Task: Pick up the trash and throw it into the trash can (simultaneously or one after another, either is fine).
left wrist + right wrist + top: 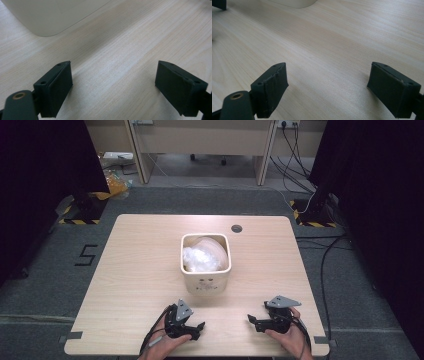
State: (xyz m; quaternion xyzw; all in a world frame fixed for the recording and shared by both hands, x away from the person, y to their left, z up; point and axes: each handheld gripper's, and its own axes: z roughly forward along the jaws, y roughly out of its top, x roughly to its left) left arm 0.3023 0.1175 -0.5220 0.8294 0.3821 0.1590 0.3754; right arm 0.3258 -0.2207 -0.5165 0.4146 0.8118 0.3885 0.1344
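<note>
Both grippers sit low at the near edge of the table [130,270], and I hold each with its jaws spread wide and nothing between them: the left gripper [194,329] toward the near left, the right gripper [256,322] toward the near right. Between and beyond them, mid-table, stands the cream bin [206,281] with crumpled white plastic [201,257] inside.
</note>
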